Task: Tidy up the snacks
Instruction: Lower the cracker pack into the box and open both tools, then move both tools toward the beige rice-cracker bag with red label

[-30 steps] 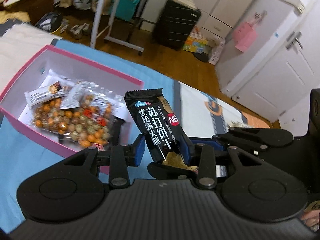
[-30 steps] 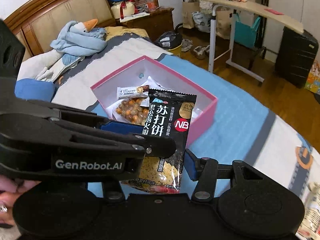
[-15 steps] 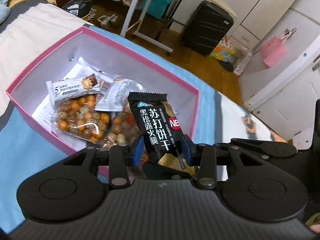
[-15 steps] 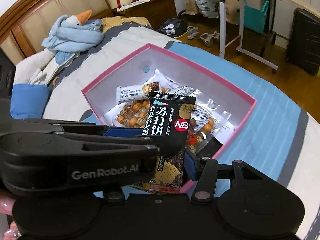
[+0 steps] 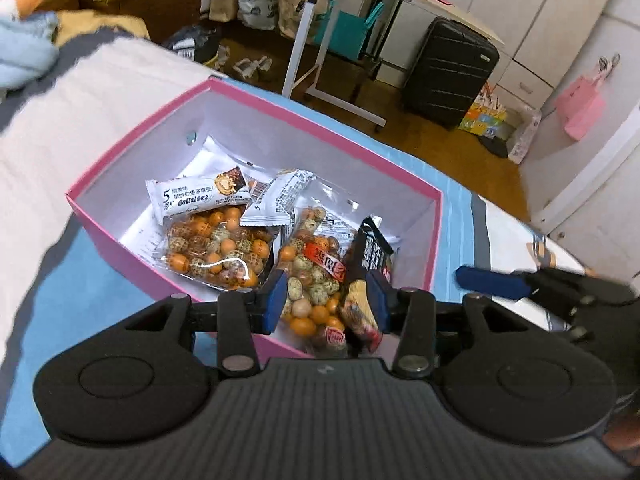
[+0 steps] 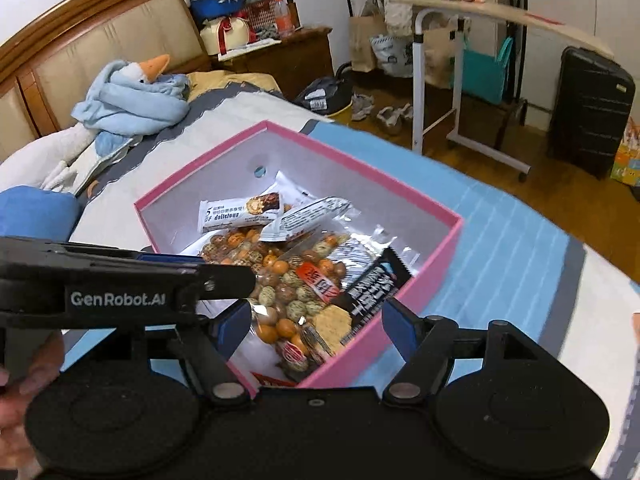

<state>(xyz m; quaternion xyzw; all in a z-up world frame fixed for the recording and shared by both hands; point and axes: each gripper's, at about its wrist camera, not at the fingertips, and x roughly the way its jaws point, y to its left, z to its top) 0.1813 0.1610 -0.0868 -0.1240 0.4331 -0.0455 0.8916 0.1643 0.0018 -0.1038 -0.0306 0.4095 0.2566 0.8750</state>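
Bedroom, blue bed cover (image 6: 500,240) under pink box (image 5: 256,98). Black cracker pack (image 6: 372,284) lay tilted in box, between spread fingers of right gripper (image 6: 316,324), let go. Left gripper (image 5: 328,300) opening too, pack just against right-side pad. Looked light, crinkly, slippery; crackers break easily. Best pinched by flat sealed end.

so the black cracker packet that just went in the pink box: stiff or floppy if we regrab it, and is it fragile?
Black cracker packet leans on the nut bags, keeping its shape: likely semi-stiff in the body, floppy only at the crimped ends. Glossy film looks slippery, so it may slide. The print shows square crackers, so the contents probably crack under a hard squeeze. Probably light for its size.
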